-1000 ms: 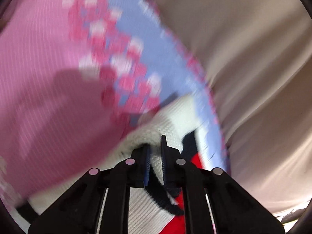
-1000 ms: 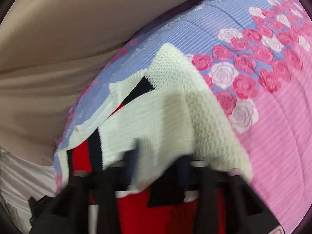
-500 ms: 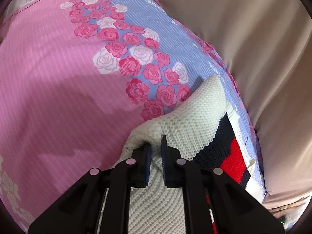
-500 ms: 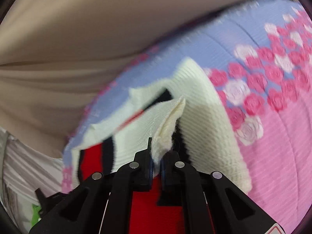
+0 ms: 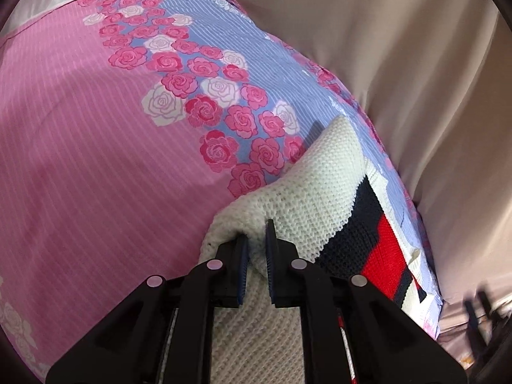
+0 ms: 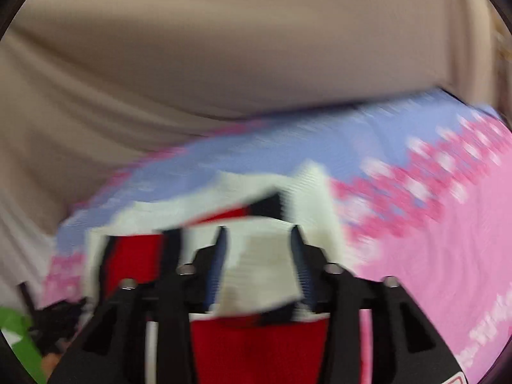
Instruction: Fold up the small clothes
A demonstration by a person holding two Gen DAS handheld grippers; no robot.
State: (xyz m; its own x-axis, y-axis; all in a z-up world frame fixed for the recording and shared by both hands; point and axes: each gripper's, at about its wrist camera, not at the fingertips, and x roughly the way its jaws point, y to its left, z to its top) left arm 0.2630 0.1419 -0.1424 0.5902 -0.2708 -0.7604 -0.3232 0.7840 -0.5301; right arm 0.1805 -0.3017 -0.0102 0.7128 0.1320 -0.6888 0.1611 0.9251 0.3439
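Sweater flat on sheet, long axis running forward-right from left gripper, pinching cream edge. Right gripper spread, blurred, over folded cream flap; nearer red panel.

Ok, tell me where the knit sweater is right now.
The knit sweater lies low-centre in both views on the floral sheet, near its blue edge, pinched by the left hand-held gripper.

Sweater: coarse knit; bedsheet: smooth ribbed cloth; tool: matt plastic.
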